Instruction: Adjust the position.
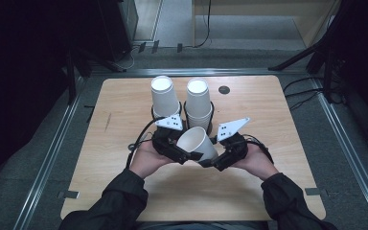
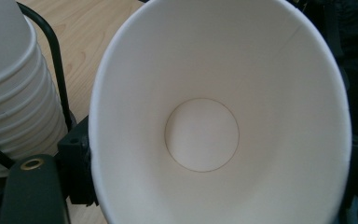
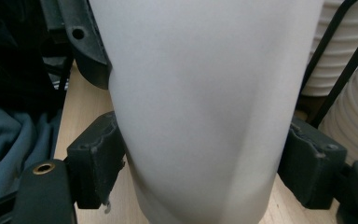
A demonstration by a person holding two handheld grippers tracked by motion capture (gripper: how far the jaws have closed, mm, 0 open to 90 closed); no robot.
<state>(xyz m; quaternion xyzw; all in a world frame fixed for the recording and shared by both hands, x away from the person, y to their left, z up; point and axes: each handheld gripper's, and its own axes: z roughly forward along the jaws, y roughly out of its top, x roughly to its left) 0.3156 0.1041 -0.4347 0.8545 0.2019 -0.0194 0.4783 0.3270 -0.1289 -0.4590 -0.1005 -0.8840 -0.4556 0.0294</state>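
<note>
Nearest you, your two hands come in over the near half of the pale wooden table (image 1: 268,191), dark sleeves behind them, a gripper in each.

Your right gripper (image 1: 210,162) has its jaws spread wide around the body of the single white paper cup (image 1: 197,143). In the right gripper view both black pads (image 3: 95,163) sit flush against the cup wall (image 3: 200,116), one on each side, so this is a grip on the cup and not a free opening.

Your left gripper (image 1: 194,156) meets the same cup from the other side. In the left gripper view you look straight down the cup's open mouth to its round bottom (image 2: 201,135). One black jaw lies against the outside of the rim at lower left; the other jaw is hidden behind the cup. Whether this gripper presses on the rim or just rests beside it, you cannot tell from here.

The cup lies tilted between the two grippers, held above the table, mouth turned towards your left gripper, over the middle of the tabletop.

Just beyond it stand two stacks of white paper cups, bottoms up, each in a black wire holder: the left stack (image 1: 163,98) and the right stack (image 1: 198,103), side by side, close behind the grippers.

Farther back, near the far edge, a small dark round disc (image 1: 224,89) sits on the table.
</note>
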